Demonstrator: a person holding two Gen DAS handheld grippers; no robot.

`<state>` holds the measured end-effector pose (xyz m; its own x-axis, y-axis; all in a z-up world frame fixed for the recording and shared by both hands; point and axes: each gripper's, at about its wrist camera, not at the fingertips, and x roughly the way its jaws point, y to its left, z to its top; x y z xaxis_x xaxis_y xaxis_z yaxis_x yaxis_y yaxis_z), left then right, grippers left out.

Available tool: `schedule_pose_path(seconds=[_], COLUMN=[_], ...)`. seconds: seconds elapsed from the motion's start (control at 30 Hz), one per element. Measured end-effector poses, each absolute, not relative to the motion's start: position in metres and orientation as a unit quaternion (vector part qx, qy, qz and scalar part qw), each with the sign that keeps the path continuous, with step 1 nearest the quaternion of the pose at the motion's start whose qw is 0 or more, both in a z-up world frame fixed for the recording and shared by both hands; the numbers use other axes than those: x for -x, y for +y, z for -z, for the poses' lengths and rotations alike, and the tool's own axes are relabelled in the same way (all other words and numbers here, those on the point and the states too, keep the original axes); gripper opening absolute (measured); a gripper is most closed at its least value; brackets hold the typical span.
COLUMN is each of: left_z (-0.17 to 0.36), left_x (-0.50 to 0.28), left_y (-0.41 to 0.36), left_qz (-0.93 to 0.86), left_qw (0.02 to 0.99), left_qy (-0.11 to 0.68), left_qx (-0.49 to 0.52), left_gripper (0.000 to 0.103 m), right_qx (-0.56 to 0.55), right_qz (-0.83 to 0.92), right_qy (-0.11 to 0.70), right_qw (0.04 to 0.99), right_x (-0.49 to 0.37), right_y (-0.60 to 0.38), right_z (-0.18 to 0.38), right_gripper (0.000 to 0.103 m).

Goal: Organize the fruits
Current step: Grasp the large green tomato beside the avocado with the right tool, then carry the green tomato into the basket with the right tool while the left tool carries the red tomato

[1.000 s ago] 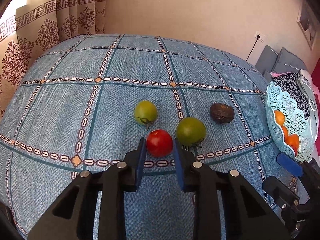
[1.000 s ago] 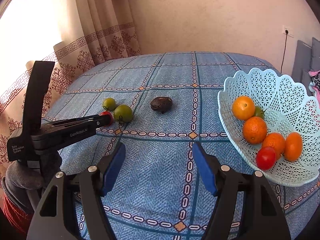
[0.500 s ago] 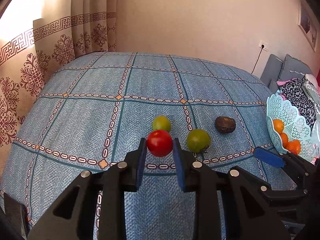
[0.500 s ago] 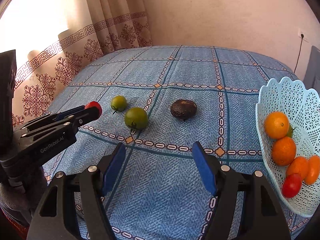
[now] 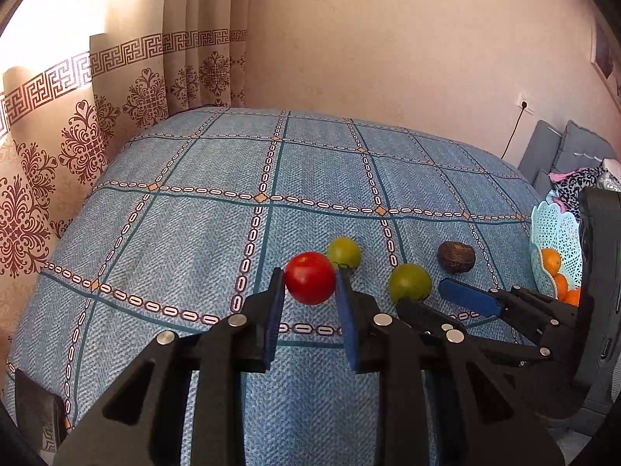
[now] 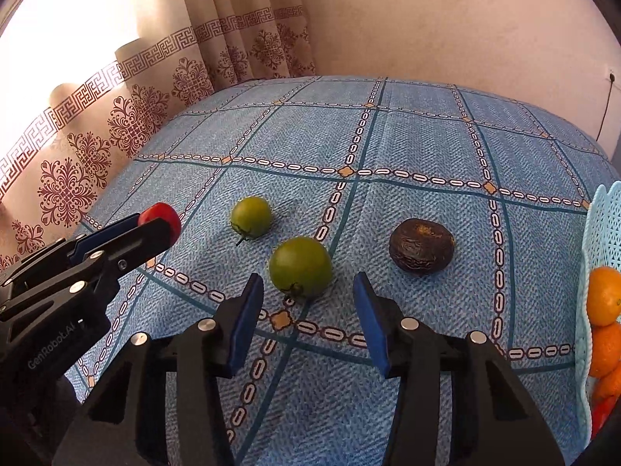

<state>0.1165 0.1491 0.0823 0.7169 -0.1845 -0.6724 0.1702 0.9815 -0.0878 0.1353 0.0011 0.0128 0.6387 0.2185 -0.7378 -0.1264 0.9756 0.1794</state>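
From your left wrist, the left claw [image 5: 310, 303] is clamped on the red tomato [image 5: 310, 278], lifted clear of the bed [image 5: 194, 202], presumably to carry it to the basket [image 5: 553, 233] at the right edge. The tomato partly hides the small green tomato [image 5: 344, 252] behind it. The basket is cut off by the other tool, so its contents are mostly unseen.

From your right wrist, the right claw [image 6: 306, 310] stands apart, its blue pads flanking the large green tomato [image 6: 301, 266] without touching, likely lined up for the next pick. The dark wrinkled fruit [image 6: 422, 245] lies nearby; I cannot tell what kind it is. Oranges [image 6: 603, 301] show at the frame's edge.
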Motion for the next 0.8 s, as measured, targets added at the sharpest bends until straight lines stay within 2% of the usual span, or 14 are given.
schedule_pose_path(seconds=[0.13,0.3,0.8], left_z=[-0.083,-0.082,-0.083], left_x=[-0.116,-0.116,-0.115], left_y=[0.148,0.148,0.149], left_qz=[0.097,0.098,0.103], left_qw=[0.927,0.926,0.926], left_qy=[0.363,0.364,0.362], left_qx=[0.009,0.010,0.013], left_gripper=[0.027,0.027,0.027], right_qx=[-0.052,-0.053,-0.072], right_qz=[-0.098,-0.100,-0.094], right_qy=[0.415,0.419,0.410], right_qw=[0.903,0.901,0.905], right_x=[-0.143,-0.150,-0.128], right_y=[0.006,0.009,-0.003], right_z=[-0.013,-0.009,-0.016], right_gripper=[0.044,0.035,0.035])
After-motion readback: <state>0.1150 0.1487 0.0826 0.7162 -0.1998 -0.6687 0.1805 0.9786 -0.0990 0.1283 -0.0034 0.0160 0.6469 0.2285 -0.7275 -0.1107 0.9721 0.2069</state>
